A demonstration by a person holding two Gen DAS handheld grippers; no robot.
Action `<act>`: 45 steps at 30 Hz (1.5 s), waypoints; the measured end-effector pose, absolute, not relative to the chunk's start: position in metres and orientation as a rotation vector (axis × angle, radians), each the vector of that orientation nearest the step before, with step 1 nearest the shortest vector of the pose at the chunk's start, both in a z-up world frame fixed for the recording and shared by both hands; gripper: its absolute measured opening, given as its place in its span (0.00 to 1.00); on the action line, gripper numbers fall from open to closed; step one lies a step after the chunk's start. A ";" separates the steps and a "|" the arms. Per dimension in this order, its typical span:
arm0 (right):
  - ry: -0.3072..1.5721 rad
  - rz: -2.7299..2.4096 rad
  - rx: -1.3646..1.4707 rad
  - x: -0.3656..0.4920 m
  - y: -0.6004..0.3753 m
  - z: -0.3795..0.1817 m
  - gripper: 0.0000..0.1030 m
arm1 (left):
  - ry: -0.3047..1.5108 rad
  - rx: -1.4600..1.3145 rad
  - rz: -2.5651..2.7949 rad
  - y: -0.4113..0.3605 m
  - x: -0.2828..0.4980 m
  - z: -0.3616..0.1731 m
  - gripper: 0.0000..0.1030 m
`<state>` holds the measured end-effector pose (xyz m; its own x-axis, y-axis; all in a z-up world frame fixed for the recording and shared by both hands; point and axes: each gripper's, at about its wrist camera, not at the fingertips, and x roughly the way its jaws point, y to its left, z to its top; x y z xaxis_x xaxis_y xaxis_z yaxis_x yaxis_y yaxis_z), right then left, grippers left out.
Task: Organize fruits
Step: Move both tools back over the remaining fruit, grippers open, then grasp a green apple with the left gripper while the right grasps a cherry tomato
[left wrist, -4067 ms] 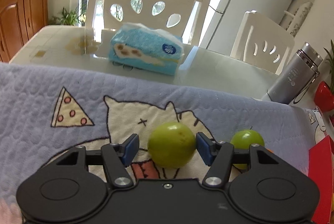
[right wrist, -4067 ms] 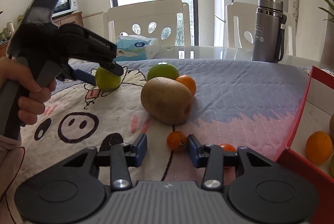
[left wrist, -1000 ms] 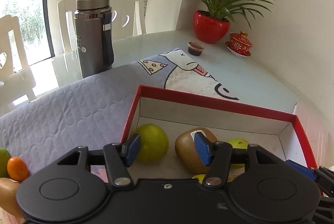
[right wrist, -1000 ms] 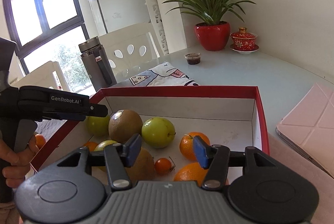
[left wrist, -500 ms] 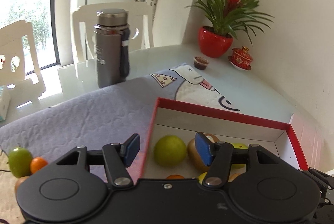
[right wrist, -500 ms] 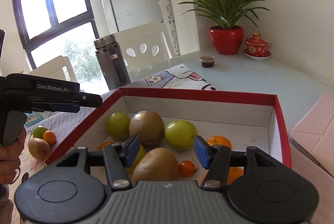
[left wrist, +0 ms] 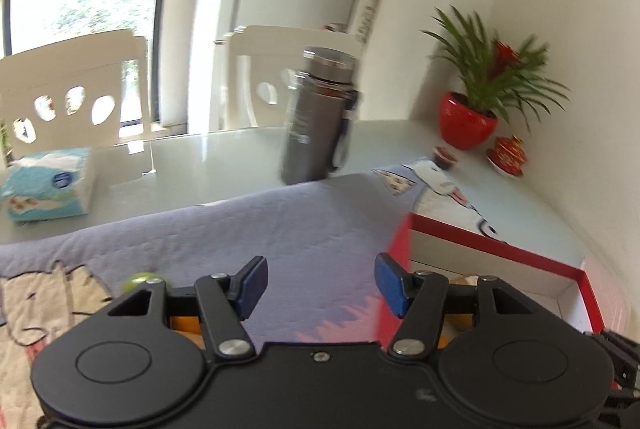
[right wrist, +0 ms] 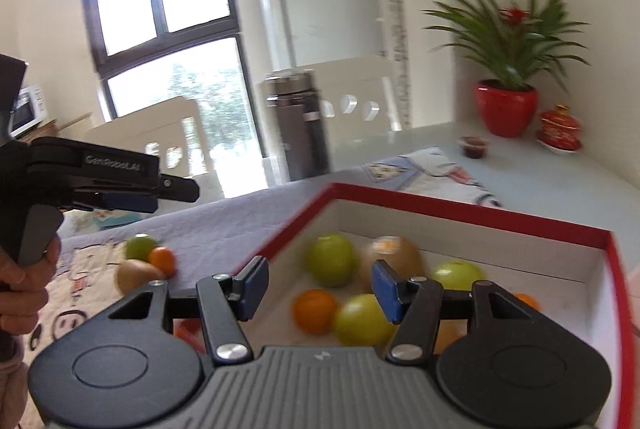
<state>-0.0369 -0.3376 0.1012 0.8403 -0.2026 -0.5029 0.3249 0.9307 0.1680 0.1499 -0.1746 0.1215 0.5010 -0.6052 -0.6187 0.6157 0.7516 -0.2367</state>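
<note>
The red box (right wrist: 472,207) with white inside holds several fruits: green apples (right wrist: 331,265), a kiwi (right wrist: 400,257) and oranges (right wrist: 314,310). My right gripper (right wrist: 318,288) is open and empty over the box's left edge. On the cartoon blanket (right wrist: 224,225) to the left lie a green apple (right wrist: 139,246), a small orange (right wrist: 163,259) and a kiwi (right wrist: 136,279). My left gripper (left wrist: 322,287) is open and empty above the blanket, left of the box (left wrist: 496,253). A green apple (left wrist: 138,279) peeks behind its left finger. The left gripper (right wrist: 156,191) also shows in the right wrist view.
A grey thermos (left wrist: 318,117) stands on the glass table behind the blanket. A tissue pack (left wrist: 48,183) lies far left. A red potted plant (left wrist: 468,121), a red lidded cup (left wrist: 510,155) and a small dish (right wrist: 476,146) stand at the right wall. White chairs stand behind.
My left gripper has swung left, away from the box and over the blanket. My right gripper has also shifted left toward the box's left edge. Both stay open and empty.
</note>
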 end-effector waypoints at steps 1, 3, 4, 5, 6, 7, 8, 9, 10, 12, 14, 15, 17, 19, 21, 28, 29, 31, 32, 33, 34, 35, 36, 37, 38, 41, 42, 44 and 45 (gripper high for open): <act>0.499 -0.265 0.246 -0.033 -0.332 0.101 0.57 | 0.742 0.002 -0.724 -0.166 0.155 0.121 0.69; 0.504 -0.231 0.227 -0.023 -0.317 0.101 0.57 | 0.744 -0.026 -0.695 -0.151 0.164 0.120 0.69; 0.512 -0.214 0.214 -0.018 -0.310 0.101 0.57 | 0.747 -0.038 -0.680 -0.143 0.170 0.119 0.69; 0.522 -0.199 0.199 -0.013 -0.301 0.101 0.57 | 0.750 -0.046 -0.668 -0.136 0.175 0.117 0.69; 0.532 -0.182 0.181 -0.008 -0.293 0.100 0.57 | 0.750 -0.059 -0.653 -0.129 0.180 0.116 0.69; 0.541 -0.167 0.167 -0.004 -0.284 0.098 0.57 | 0.751 -0.073 -0.637 -0.123 0.185 0.114 0.69; 0.550 -0.147 0.153 -0.001 -0.275 0.097 0.57 | 0.754 -0.084 -0.624 -0.118 0.190 0.112 0.69; 0.559 -0.128 0.143 0.003 -0.267 0.095 0.57 | 0.762 -0.094 -0.613 -0.113 0.195 0.109 0.70; 0.569 -0.107 0.132 0.006 -0.257 0.092 0.57 | 0.771 -0.102 -0.604 -0.109 0.200 0.106 0.70; 0.580 -0.078 0.118 0.012 -0.242 0.085 0.60 | 0.789 -0.115 -0.585 -0.102 0.209 0.099 0.70; 0.550 -0.113 0.045 0.012 -0.223 0.080 0.61 | 0.806 -0.120 -0.561 -0.097 0.215 0.091 0.69; 0.542 -0.113 0.023 0.012 -0.215 0.077 0.57 | 0.814 -0.121 -0.553 -0.096 0.218 0.087 0.70; 0.550 -0.046 0.062 0.012 -0.206 0.072 0.52 | 0.830 -0.128 -0.544 -0.094 0.222 0.081 0.69; 0.565 -0.007 0.071 0.014 -0.197 0.064 0.50 | 0.840 -0.133 -0.546 -0.093 0.224 0.078 0.69; 0.569 -0.088 -0.018 0.018 -0.184 0.054 0.50 | 0.843 -0.132 -0.546 -0.092 0.224 0.076 0.70; 0.616 -0.240 -0.159 0.038 -0.176 0.027 0.45 | 0.860 -0.121 -0.548 -0.095 0.226 0.071 0.70; 0.618 -0.259 -0.193 0.041 -0.174 0.023 0.43 | 0.865 -0.118 -0.548 -0.096 0.227 0.069 0.69; 0.633 -0.301 -0.277 0.048 -0.167 0.015 0.39 | 0.877 -0.115 -0.550 -0.098 0.228 0.066 0.69; 0.644 -0.318 -0.320 0.051 -0.163 0.011 0.38 | 0.882 -0.113 -0.549 -0.098 0.228 0.064 0.69; 0.651 -0.324 -0.351 0.054 -0.161 0.008 0.37 | 0.887 -0.111 -0.547 -0.099 0.229 0.061 0.70; 0.650 -0.331 -0.372 0.055 -0.161 0.006 0.35 | 0.892 -0.109 -0.547 -0.099 0.230 0.059 0.70; 0.656 -0.340 -0.386 0.056 -0.161 0.005 0.31 | 0.898 -0.111 -0.545 -0.100 0.231 0.057 0.70; 0.662 -0.343 -0.398 0.058 -0.161 0.004 0.29 | 0.905 -0.116 -0.543 -0.100 0.232 0.054 0.69; 0.668 -0.347 -0.406 0.059 -0.162 0.004 0.21 | 0.911 -0.123 -0.542 -0.100 0.234 0.052 0.70; 0.674 -0.344 -0.408 0.059 -0.163 0.003 0.21 | 0.918 -0.129 -0.542 -0.099 0.235 0.049 0.70; 0.668 -0.316 -0.378 0.056 -0.165 0.006 0.21 | 0.932 -0.160 -0.541 -0.098 0.240 0.041 0.61; 0.663 -0.300 -0.356 0.055 -0.167 0.008 0.21 | 0.934 -0.172 -0.548 -0.097 0.241 0.038 0.58; 0.656 -0.269 -0.302 0.052 -0.172 0.013 0.21 | 0.930 -0.187 -0.554 -0.096 0.242 0.037 0.58; 0.653 -0.261 -0.288 0.051 -0.173 0.015 0.21 | 0.930 -0.193 -0.554 -0.095 0.242 0.037 0.58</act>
